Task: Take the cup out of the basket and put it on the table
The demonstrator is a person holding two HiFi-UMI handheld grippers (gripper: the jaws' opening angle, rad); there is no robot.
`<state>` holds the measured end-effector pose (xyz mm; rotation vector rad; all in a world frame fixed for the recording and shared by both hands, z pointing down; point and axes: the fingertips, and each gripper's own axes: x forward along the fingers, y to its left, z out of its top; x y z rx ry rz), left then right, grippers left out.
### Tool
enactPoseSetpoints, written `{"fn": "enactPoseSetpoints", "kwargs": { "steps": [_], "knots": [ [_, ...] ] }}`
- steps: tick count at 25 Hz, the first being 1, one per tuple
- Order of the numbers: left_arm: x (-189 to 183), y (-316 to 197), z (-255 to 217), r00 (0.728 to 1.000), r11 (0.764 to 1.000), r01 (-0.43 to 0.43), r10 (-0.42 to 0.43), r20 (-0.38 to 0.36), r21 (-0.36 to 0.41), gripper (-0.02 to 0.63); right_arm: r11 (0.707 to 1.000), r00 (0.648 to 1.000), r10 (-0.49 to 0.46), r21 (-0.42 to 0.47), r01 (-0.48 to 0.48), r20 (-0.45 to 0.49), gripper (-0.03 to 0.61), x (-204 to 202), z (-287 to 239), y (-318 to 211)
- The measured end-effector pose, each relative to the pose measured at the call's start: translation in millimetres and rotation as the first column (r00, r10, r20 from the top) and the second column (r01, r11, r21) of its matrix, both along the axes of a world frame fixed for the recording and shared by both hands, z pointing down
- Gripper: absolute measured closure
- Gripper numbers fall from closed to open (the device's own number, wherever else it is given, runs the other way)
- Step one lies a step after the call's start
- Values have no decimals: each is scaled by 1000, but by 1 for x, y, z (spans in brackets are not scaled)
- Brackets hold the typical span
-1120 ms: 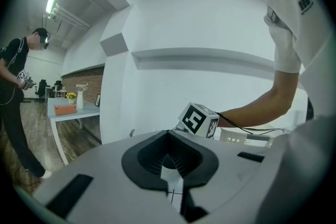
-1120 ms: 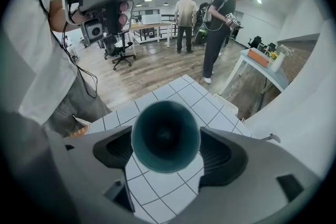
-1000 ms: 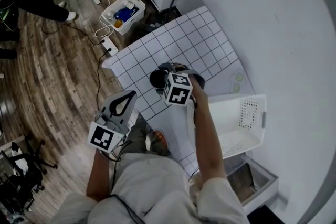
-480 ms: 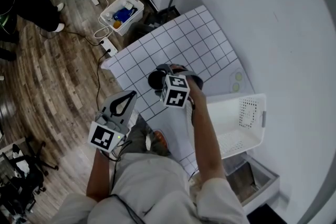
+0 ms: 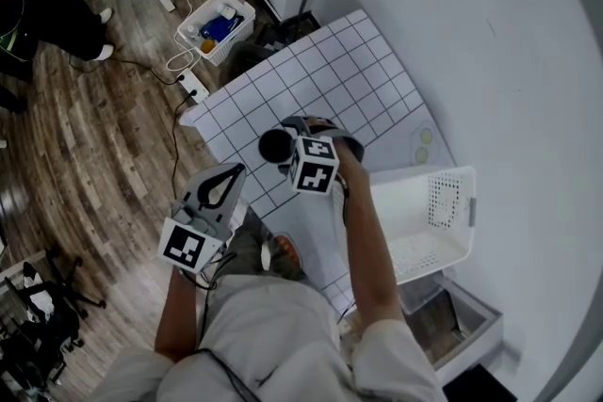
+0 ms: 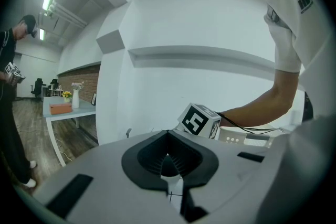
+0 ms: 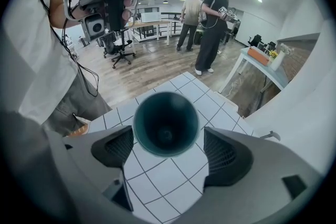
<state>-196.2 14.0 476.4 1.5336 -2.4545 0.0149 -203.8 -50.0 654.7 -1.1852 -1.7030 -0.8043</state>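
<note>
Dark cup (image 7: 166, 131) sits mouth-up between the right gripper's (image 7: 168, 152) jaws, which are clenched on its sides, over the gridded table (image 5: 330, 75) at head view center. White basket (image 5: 457, 212) is lower right. Left gripper (image 5: 226, 176), lower left off the table edge, has jaws pressed together on nothing.

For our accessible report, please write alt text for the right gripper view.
A dark teal cup, seen straight into its open mouth, sits between the two jaws of the right gripper over a white gridded table. Behind, two people stand on a wooden floor.
</note>
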Motion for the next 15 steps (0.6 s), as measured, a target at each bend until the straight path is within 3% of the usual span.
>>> {"fn": "enactPoseSetpoints", "kwargs": {
  "steps": [8, 15],
  "knots": [
    [0, -1, -3, 1000, 1000, -4, 4, 4, 2, 607, 1000, 1000, 16, -12, -15, 9, 178, 3, -10, -3],
    [1, -2, -8, 1000, 1000, -10, 10, 19, 1, 607, 995, 989, 57, -86, -46, 140, 182, -3, -55, -2]
  ]
}}
